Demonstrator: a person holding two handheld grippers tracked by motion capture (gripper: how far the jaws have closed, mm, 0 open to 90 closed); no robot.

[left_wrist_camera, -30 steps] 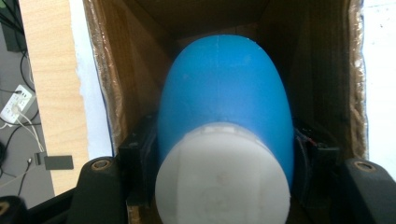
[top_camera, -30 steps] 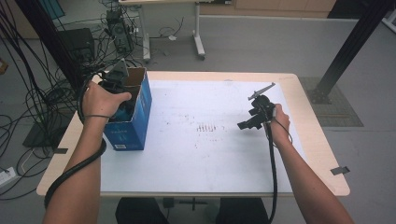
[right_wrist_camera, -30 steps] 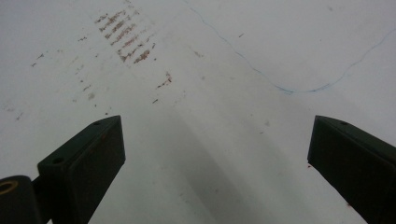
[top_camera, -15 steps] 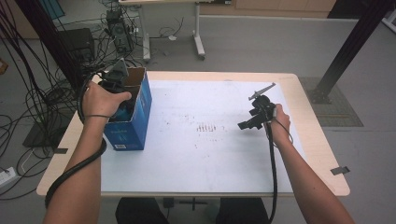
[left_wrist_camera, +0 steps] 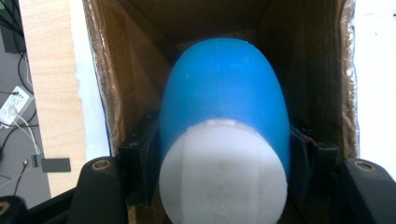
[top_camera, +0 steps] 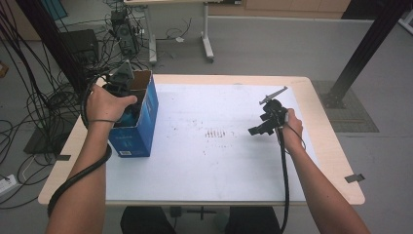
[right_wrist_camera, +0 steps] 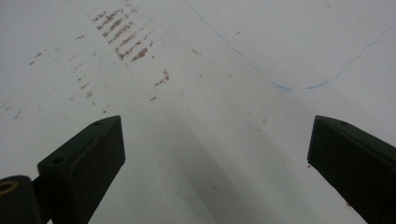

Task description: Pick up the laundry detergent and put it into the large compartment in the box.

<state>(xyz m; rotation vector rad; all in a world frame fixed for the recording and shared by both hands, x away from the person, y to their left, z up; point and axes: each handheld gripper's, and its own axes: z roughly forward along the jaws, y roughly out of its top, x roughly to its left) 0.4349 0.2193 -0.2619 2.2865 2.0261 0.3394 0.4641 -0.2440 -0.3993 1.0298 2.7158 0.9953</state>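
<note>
Left claw [left_wrist_camera: 219, 186] pinches a blue-and-white egg [left_wrist_camera: 224, 140] inside the box [top_camera: 146, 122], right claw [right_wrist_camera: 215, 154] spread; lifting out likely next

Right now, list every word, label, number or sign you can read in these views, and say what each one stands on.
No text can be read.
Blue cardboard box: a pale printed patch low on its front side, too small and blurred to read.
Blue and white egg-shaped object in the left gripper: no lettering.
White table cover: brown smudges and a thin blue pen line, no writing.
Right gripper: no marking on its jaws.
</note>
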